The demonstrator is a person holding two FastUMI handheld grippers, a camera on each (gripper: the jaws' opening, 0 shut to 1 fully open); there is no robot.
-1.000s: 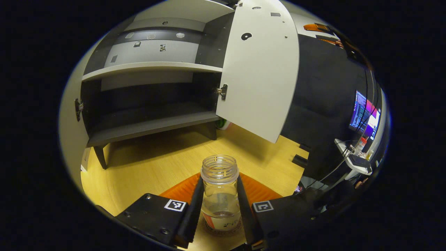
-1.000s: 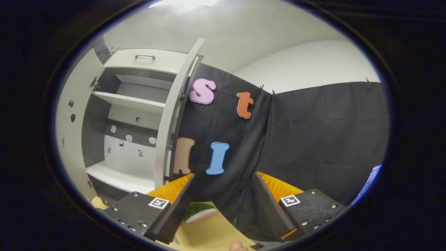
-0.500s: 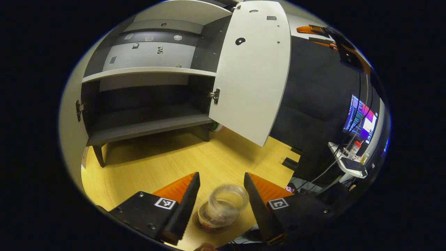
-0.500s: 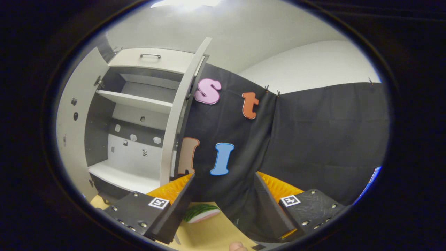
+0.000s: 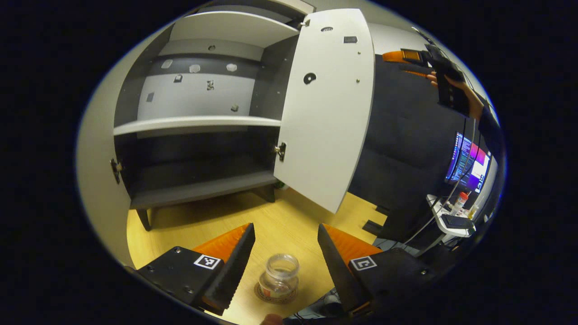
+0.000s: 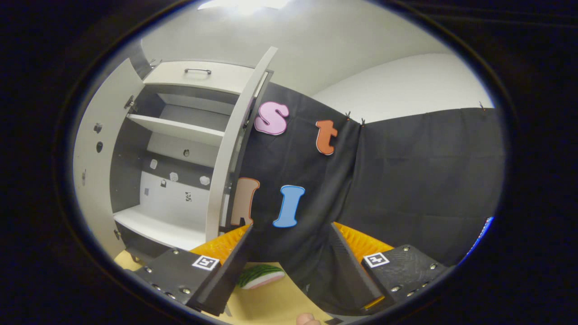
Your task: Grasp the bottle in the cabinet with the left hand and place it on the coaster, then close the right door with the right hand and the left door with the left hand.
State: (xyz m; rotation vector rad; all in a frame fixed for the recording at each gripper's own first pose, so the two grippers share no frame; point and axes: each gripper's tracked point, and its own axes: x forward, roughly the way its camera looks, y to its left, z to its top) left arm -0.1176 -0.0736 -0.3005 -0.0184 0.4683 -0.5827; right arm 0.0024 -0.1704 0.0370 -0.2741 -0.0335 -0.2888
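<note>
Bottle (image 5: 280,279) upright on coaster (image 5: 276,295), bottom centre of left gripper view. Left tool (image 5: 284,257) released, apart from it. Right tool (image 6: 289,257) released, empty. Both cabinet doors open.

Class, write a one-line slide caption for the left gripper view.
Open left gripper above the clear bottle standing on its coaster, cabinet doors open.

You have a watermelon slice (image 6: 261,276) lying on the wooden table (image 5: 189,225); a lit monitor (image 5: 467,162) stands well apart, rightward.
</note>
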